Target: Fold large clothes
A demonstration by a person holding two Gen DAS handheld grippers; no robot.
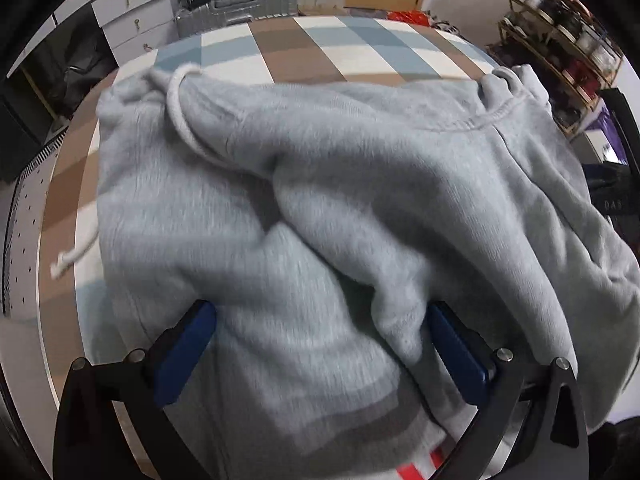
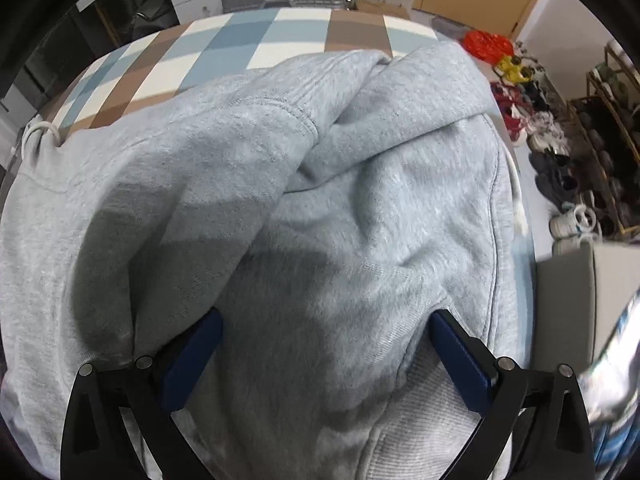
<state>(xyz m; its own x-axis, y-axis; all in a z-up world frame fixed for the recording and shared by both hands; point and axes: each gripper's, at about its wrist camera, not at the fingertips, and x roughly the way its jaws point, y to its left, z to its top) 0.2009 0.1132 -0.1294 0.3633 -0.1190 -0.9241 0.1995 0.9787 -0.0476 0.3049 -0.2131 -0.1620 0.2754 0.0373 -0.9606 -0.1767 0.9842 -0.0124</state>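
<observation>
Plainly rumpled grey hoodie (image 1: 320, 208) (drawcord (image 1: 182, 120) loose) on checked bedcover (image 1: 304, 48)

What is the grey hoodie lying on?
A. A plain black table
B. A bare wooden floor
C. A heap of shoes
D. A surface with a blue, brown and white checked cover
D: the grey hoodie is spread over a checked cover of blue, brown and white squares, which shows beyond the garment in both wrist views.
</observation>
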